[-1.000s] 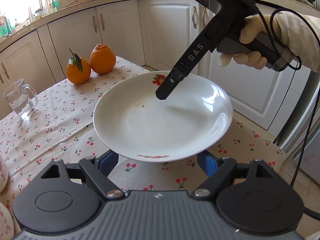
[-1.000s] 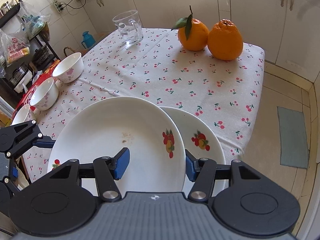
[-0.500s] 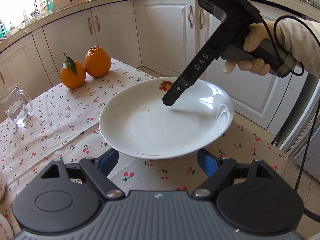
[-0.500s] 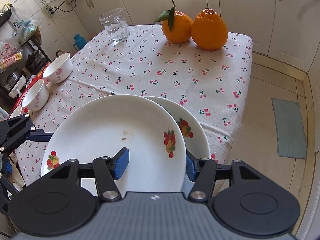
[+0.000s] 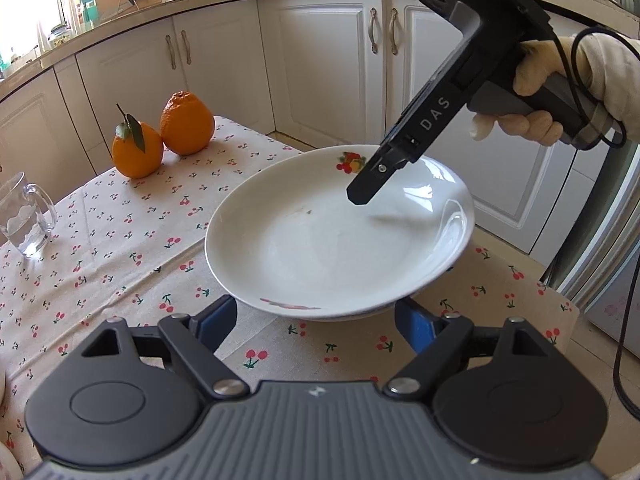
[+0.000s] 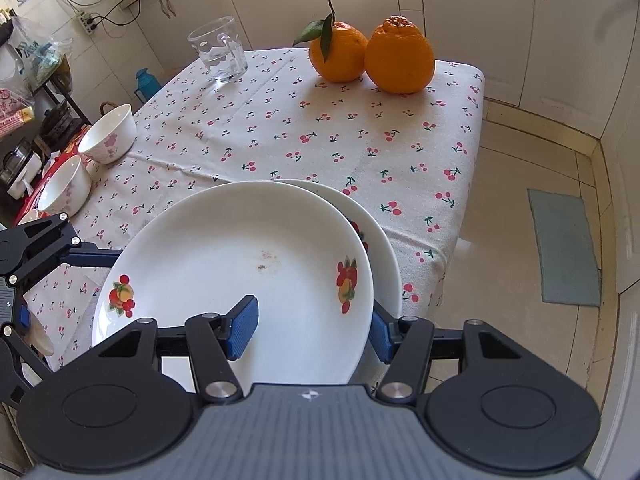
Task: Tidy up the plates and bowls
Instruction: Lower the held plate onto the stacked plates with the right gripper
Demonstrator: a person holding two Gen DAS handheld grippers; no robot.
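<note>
A cloth-covered table (image 6: 280, 128) is carrying the upper plate (image 6: 224, 272), which is lying tilted and off-centre over the lower plate (image 6: 386, 256) at the near corner. The right gripper (image 6: 312, 332) is pinching the upper plate's rim, one pad inside the dish and one beneath, while the left gripper (image 5: 316, 320) is hovering at the plates' opposite edge, jaws spread and gripping nothing. Two oranges (image 6: 400, 60) and a mug (image 6: 218, 50) are standing at the far end, and two bowls (image 6: 108, 134) are sitting along the left edge.

"DAS" on the right gripper (image 5: 362, 194).
</note>
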